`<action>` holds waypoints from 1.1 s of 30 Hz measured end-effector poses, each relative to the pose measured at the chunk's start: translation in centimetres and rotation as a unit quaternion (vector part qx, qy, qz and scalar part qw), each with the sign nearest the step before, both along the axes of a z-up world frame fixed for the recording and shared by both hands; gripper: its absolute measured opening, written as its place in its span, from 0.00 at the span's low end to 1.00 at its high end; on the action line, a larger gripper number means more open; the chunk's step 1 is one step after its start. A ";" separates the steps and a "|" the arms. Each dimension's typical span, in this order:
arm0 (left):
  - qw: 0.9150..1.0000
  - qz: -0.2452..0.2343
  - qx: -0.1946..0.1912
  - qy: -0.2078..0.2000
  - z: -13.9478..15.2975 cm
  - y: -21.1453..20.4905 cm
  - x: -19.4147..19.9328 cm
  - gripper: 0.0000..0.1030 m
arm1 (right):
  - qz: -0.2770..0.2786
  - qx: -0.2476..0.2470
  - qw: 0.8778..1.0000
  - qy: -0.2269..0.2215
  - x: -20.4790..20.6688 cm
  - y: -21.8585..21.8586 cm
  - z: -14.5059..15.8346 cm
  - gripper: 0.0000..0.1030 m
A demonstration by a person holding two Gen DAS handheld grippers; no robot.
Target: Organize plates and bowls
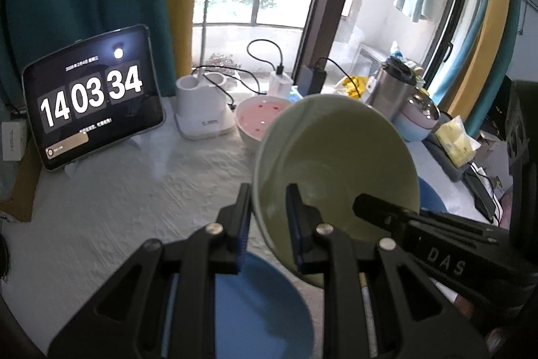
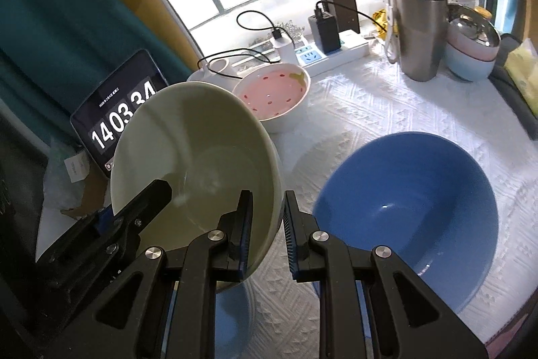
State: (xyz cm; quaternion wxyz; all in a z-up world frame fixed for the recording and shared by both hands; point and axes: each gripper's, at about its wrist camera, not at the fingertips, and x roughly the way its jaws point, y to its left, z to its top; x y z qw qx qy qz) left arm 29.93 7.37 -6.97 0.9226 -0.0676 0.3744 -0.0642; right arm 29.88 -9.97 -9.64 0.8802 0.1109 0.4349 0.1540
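Observation:
A pale green bowl [image 1: 336,157] [image 2: 188,157] hangs tilted above the white tablecloth, held at opposite sides of its rim. My left gripper [image 1: 269,224] is shut on the rim's left side. My right gripper [image 2: 267,231] is shut on the rim's right side. Each view shows a finger [image 1: 370,207] [image 2: 151,197] of the other gripper inside the bowl. A small blue bowl [image 1: 262,301] [image 2: 232,318] sits right beneath. A larger blue bowl [image 2: 403,197] stands to the right. A pink speckled bowl [image 1: 259,120] [image 2: 272,90] rests further back.
A tablet showing a clock [image 1: 94,96] leans at the back left beside a white lamp base [image 1: 201,110]. A steel flask [image 2: 417,32], stacked pastel containers [image 2: 470,46], a power strip [image 2: 333,52] with cables and a tissue pack [image 1: 454,140] line the back and right.

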 end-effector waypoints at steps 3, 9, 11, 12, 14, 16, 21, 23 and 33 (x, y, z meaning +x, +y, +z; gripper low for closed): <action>1.000 -0.005 0.002 -0.001 0.2 -1.1 -0.2 0.20 | -0.004 0.004 1.000 0.000 -0.3 -1.1 0.1 0.19; 1.000 -0.015 0.008 0.001 0.5 -3.2 -0.6 0.20 | -0.015 0.008 1.000 -0.002 -1.0 -3.4 0.2 0.19; 1.000 -0.018 0.007 0.005 0.5 -4.1 -0.6 0.20 | -0.018 0.011 1.000 -0.002 -1.2 -4.2 0.2 0.19; 1.000 -0.019 0.007 0.005 0.4 -4.4 -0.7 0.20 | -0.020 0.012 1.000 -0.001 -1.3 -4.5 0.2 0.19; 1.000 -0.022 0.008 0.007 0.4 -5.1 -0.8 0.20 | -0.024 0.014 1.000 0.000 -1.6 -5.3 0.1 0.19; 1.000 -0.025 0.010 0.008 0.3 -5.9 -0.9 0.20 | -0.026 0.015 1.000 0.001 -1.8 -6.0 -0.1 0.19; 0.999 -0.032 0.016 0.015 0.0 -7.6 -1.0 0.20 | -0.032 0.020 0.999 0.007 -2.0 -7.8 -0.6 0.19; 0.999 -0.035 0.017 0.018 -0.2 -8.2 -1.0 0.20 | -0.035 0.023 0.999 0.009 -2.1 -8.5 -0.8 0.19; 0.998 -0.049 0.024 0.034 -1.3 -10.5 -0.7 0.20 | -0.052 0.029 0.998 0.021 -2.1 -11.0 -2.1 0.19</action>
